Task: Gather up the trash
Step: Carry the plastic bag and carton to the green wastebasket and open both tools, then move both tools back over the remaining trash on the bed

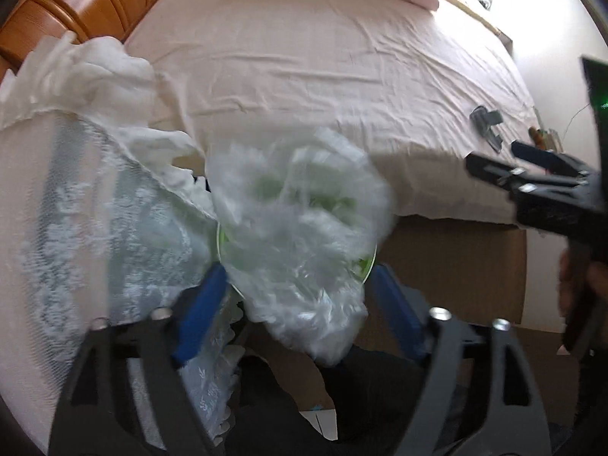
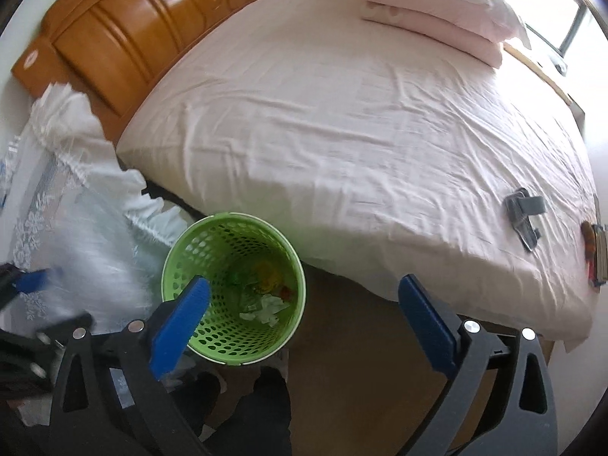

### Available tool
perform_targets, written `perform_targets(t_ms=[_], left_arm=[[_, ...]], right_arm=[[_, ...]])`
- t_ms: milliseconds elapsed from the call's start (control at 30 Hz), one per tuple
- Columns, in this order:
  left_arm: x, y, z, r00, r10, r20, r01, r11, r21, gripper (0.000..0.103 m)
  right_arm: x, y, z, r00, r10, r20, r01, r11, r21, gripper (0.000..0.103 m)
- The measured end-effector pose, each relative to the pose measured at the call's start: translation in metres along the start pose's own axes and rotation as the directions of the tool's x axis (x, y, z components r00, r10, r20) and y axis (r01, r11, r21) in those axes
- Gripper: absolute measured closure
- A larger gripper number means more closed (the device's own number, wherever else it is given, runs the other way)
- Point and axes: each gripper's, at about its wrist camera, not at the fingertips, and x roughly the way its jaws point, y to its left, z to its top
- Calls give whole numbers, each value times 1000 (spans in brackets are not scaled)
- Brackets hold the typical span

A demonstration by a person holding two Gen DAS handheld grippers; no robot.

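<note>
A crumpled clear plastic bag (image 1: 300, 235) hangs blurred between the blue pads of my left gripper (image 1: 300, 304), whose jaws stand wide apart; I cannot tell whether the pads touch it. It hides most of the green perforated trash basket (image 1: 370, 264), whose rim shows behind it. In the right wrist view the basket (image 2: 231, 288) stands on the floor beside the bed and holds paper scraps and coloured wrappers (image 2: 266, 296). My right gripper (image 2: 304, 315) is open and empty above the basket's right side. It also shows at the right in the left wrist view (image 1: 509, 163).
A bed with a pink sheet (image 2: 361, 114) fills the middle, with a wooden headboard (image 2: 125, 26) and folded pink bedding (image 2: 437, 11). A grey object (image 2: 524, 212) and some small items (image 2: 592, 254) lie near the bed's right edge. A white lace cloth (image 2: 76, 205) covers furniture at left.
</note>
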Motion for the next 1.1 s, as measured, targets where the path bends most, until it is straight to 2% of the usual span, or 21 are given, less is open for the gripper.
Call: perform_targets(t_ms=[167, 400, 533, 633, 700, 833, 867, 967, 1100], left_arm=[[0, -11, 2, 999, 32, 3, -32, 999, 16, 8], [-10, -9, 4, 998, 57, 16, -57, 998, -2, 8], [-25, 0, 5, 995, 70, 65, -67, 997, -38, 8], [-46, 13, 4, 984, 115, 136, -103, 990, -91, 8], [-72, 30, -1, 968, 155, 199, -126, 981, -149, 8], [-117, 63, -17, 932, 239, 273, -174, 955, -241, 8], [-133, 77, -26, 915, 276, 295, -194, 940, -280, 8], [-163, 106, -45, 879, 354, 320, -231, 902, -364, 8], [-200, 155, -84, 824, 468, 320, -278, 826, -491, 8]], right_arm=[[2, -5, -1, 1000, 11, 2, -11, 1000, 8, 4], [2, 1, -1, 1000, 27, 8, -27, 1000, 6, 4], [-5, 13, 4, 999, 39, 24, -39, 999, -14, 4], [-15, 28, 9, 997, 65, 41, -64, 997, -36, 4], [-25, 43, 14, 994, 91, 52, -88, 994, -63, 4], [-55, 97, 29, 979, 175, 100, -157, 973, -168, 4], [-61, 108, 32, 974, 196, 110, -172, 965, -195, 2], [-84, 156, 43, 953, 266, 142, -215, 930, -299, 2], [-106, 215, 56, 920, 358, 159, -272, 876, -399, 2]])
